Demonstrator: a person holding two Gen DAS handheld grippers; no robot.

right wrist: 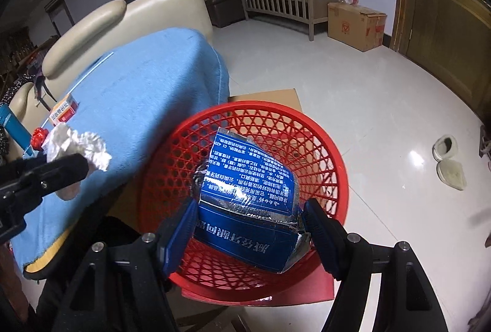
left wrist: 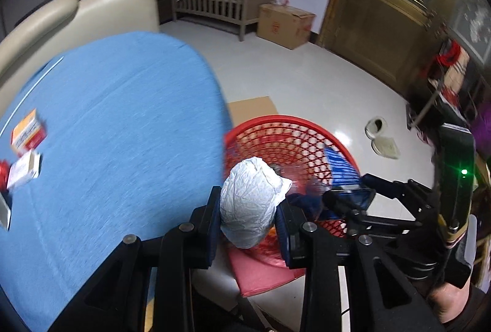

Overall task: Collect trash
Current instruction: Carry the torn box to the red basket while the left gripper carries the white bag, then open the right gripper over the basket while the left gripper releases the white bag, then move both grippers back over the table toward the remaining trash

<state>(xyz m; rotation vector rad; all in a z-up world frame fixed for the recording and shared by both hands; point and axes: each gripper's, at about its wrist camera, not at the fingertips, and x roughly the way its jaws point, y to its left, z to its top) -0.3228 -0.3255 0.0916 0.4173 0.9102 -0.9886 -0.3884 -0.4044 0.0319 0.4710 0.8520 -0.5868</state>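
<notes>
Currently, my right gripper [right wrist: 250,221] pinches the blue carton [right wrist: 245,203] over the basket [right wrist: 334,160], my left gripper [left wrist: 248,215] pinches crumpled paper [left wrist: 250,203] at the rim: early release risks a floor spill.

A crumpled white paper wad [left wrist: 250,203] hangs beside the red mesh basket [right wrist: 331,147]. A crushed blue carton [right wrist: 245,203] tilts over the basket's mouth.

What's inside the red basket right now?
The red basket shows bare mesh walls; the crushed blue box, shut in the right gripper, hangs over its opening. The box hides the basket's bottom, so anything lying there can't be seen.
</notes>
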